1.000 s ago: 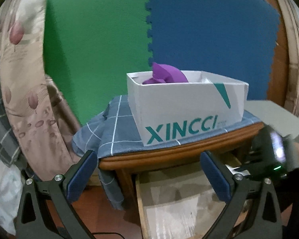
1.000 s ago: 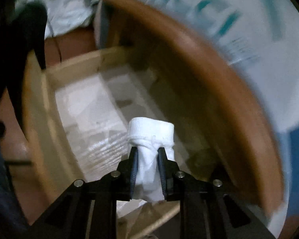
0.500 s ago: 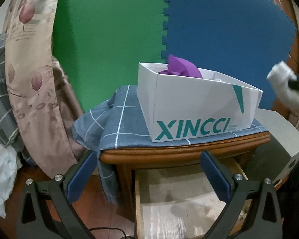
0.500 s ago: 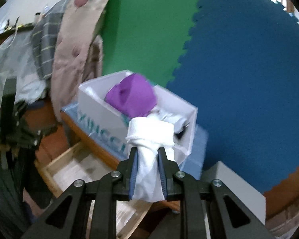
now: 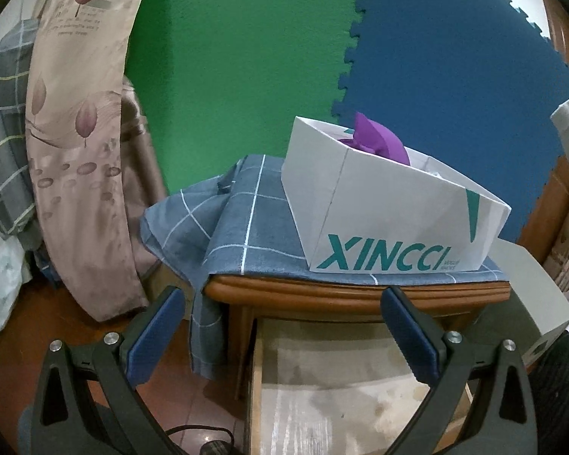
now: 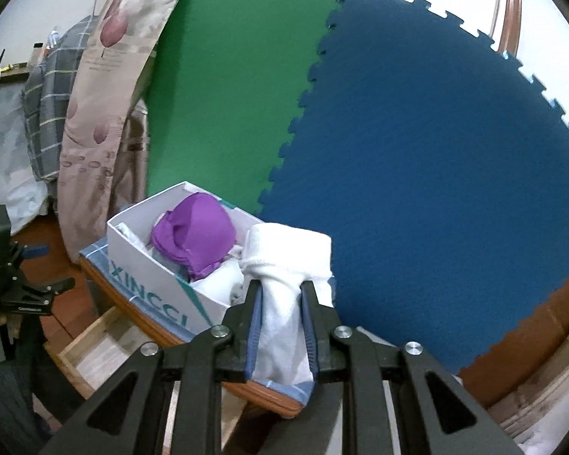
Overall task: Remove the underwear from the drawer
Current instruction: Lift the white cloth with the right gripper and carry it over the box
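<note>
Lifted out of the drawer [image 6: 95,345], white underwear [image 6: 284,261] sits clamped in the right gripper [image 6: 282,326], box [image 6: 148,261] at 9 o'clock; left gripper [image 5: 280,333] gapes empty.

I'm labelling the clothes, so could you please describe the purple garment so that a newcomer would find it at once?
Find the wooden bedside table covered by a blue checked cloth. On it stands an open white box with teal lettering. The purple garment is heaped at the top of that box, the only purple piece among white ones.

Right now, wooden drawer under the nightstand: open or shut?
Open: the wooden drawer juts out below the nightstand top, its pale lined floor showing.
</note>
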A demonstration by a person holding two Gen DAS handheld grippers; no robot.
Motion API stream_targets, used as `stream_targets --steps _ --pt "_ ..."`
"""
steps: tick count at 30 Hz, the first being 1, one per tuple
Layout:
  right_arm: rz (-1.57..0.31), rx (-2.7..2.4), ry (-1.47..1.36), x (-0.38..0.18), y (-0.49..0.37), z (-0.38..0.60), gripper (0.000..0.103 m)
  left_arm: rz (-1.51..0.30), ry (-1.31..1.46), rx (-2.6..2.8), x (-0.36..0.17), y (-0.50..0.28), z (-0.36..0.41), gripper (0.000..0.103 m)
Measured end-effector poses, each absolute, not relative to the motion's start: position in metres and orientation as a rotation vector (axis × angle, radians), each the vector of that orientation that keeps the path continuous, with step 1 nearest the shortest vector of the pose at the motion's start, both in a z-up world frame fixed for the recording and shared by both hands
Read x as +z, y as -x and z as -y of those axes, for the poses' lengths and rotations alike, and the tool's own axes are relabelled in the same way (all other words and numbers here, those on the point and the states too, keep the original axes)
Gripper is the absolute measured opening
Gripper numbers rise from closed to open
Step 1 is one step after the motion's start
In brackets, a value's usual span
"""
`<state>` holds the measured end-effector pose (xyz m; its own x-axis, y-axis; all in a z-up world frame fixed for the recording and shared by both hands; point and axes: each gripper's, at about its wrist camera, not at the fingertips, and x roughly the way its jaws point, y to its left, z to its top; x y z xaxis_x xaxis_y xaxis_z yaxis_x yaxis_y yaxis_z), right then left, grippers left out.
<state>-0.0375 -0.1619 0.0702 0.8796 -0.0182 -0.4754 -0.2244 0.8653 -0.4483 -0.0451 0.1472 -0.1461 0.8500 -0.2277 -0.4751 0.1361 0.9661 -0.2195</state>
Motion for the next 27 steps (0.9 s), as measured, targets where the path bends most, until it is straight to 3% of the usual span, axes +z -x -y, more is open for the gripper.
stream_targets --steps 27 --pt "-0.42 0.073 0.506 0.098 0.024 0.147 0.02 -0.535 0.219 -0.186 -0.148 0.044 -0.15 0.102"
